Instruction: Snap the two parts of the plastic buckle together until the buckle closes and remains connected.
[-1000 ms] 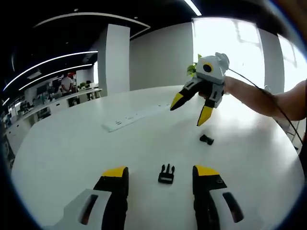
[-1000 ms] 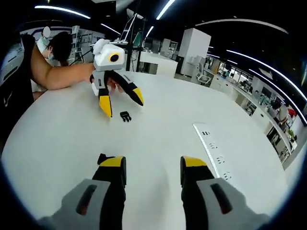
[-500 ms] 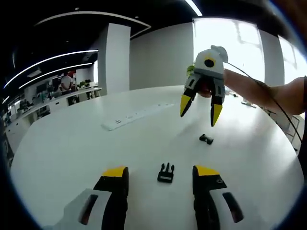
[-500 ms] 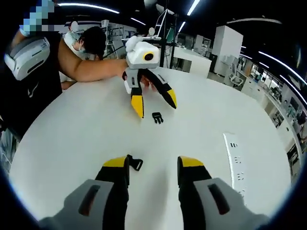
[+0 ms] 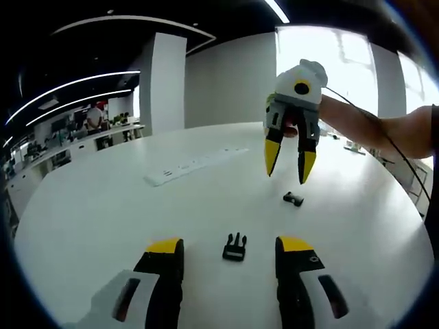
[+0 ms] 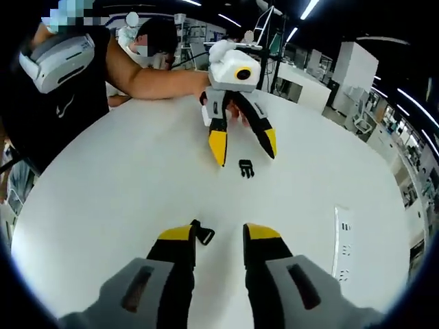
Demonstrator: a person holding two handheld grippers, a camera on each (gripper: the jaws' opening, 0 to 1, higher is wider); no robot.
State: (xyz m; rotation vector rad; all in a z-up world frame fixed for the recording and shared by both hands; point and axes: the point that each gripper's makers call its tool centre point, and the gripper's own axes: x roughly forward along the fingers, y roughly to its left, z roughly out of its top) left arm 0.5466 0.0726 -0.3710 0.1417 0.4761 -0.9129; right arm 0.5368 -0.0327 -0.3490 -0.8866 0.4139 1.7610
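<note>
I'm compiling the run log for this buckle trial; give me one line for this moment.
phase: approach | left gripper: open, over pronged buckle half | right gripper: open, nearing socket half | halves apart on white table

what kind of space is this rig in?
Likely an open-plan office or lab: a large white table with a built-in power strip, rows of desks with a person behind, and linear ceiling lights.

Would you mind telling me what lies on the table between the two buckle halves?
Nothing: in the left gripper view, bare white table separates the pronged half from the socket half.
</note>
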